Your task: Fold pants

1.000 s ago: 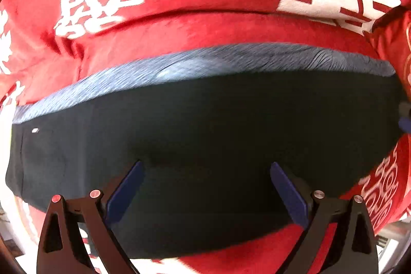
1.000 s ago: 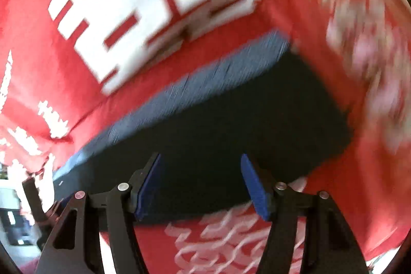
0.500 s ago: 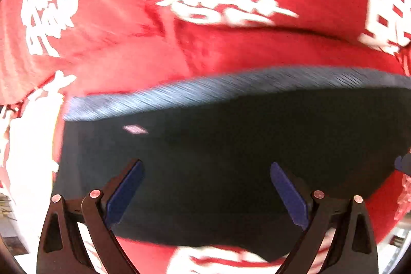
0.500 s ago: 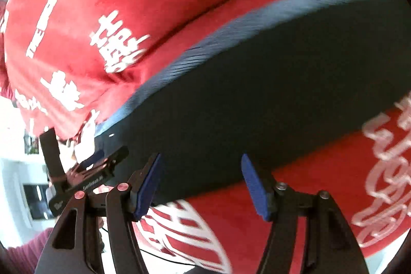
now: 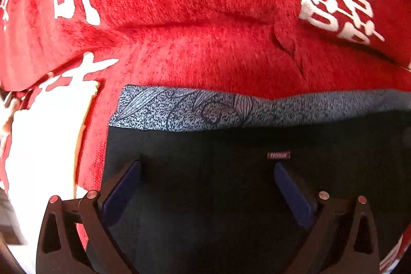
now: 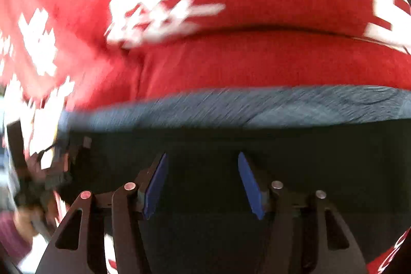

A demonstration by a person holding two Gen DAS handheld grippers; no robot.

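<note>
Dark pants (image 5: 205, 199) with a grey patterned waistband (image 5: 205, 111) lie flat on a red cloth. My left gripper (image 5: 206, 166) hangs open and wide over the fabric, near the waistband's left corner. A small "FASHION" label (image 5: 279, 155) sits just above its right finger. In the right wrist view the pants (image 6: 321, 158) and waistband (image 6: 244, 104) are blurred. My right gripper (image 6: 202, 156) points down over the dark fabric below the waistband. Its jaws are closing, with only flat cloth beneath them and nothing pinched between the pads.
The red cloth (image 5: 205, 17) with large white characters covers the whole surface and shows a crease above the waistband. At the left edge of the right wrist view a blurred hand (image 6: 23, 222) holds the other gripper (image 6: 38, 166).
Both grippers have slid left along the waistband; the pants' left corner now shows in the left view. The right gripper has rolled square to the waistband and its jaws stand slightly narrower.
</note>
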